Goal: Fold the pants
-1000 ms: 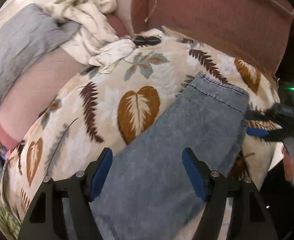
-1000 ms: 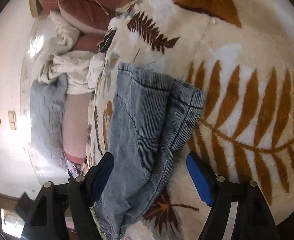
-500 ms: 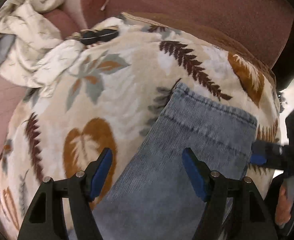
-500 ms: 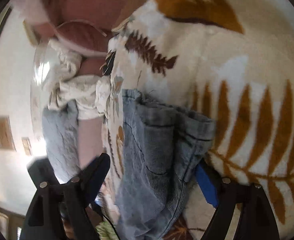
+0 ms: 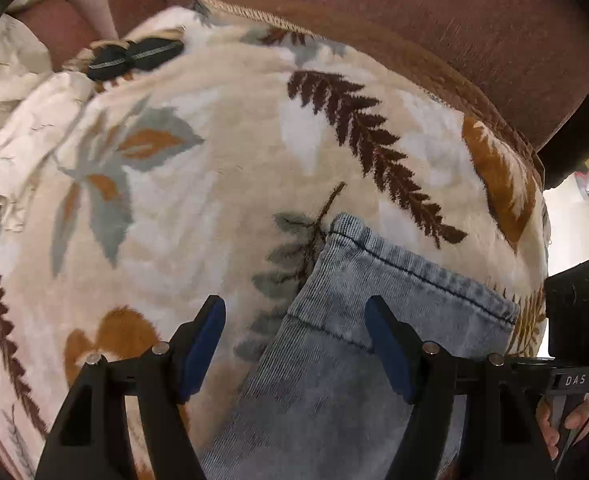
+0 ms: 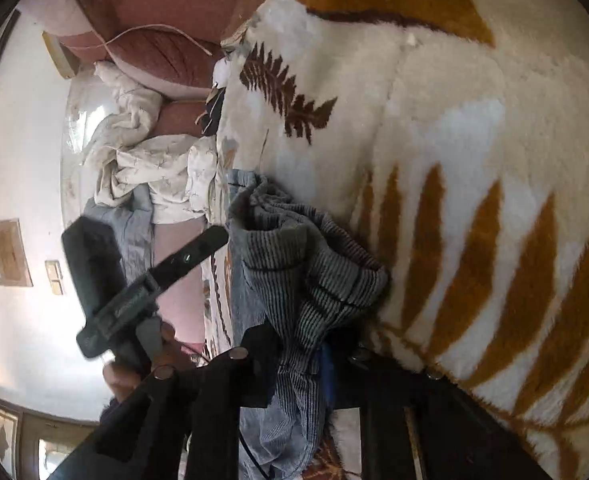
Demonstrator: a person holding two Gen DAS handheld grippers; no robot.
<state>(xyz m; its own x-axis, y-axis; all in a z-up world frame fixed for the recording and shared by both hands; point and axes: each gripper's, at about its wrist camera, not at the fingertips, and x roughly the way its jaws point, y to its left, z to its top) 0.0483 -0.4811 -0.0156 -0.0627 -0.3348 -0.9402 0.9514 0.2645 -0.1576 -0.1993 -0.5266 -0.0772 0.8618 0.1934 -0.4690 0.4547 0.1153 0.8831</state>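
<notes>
Denim pants (image 6: 310, 280) now bunched in my closing right gripper (image 6: 294, 360); left gripper (image 5: 294, 344), jaws spread, has dropped steeply over the hem.

A bed covered by a cream leaf-print blanket (image 5: 214, 184); blue corduroy pants (image 5: 354, 360) lie on it at lower right, crumpled white sheet (image 5: 18, 128) at far left.

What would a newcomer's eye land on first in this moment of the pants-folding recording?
The blue denim pants lie on a cream blanket printed with big brown ferns and leaves. The right gripper is closing on a bunched-up pants end, while the left gripper hangs open over the hem. Crumpled white bedding lies beyond.
</notes>
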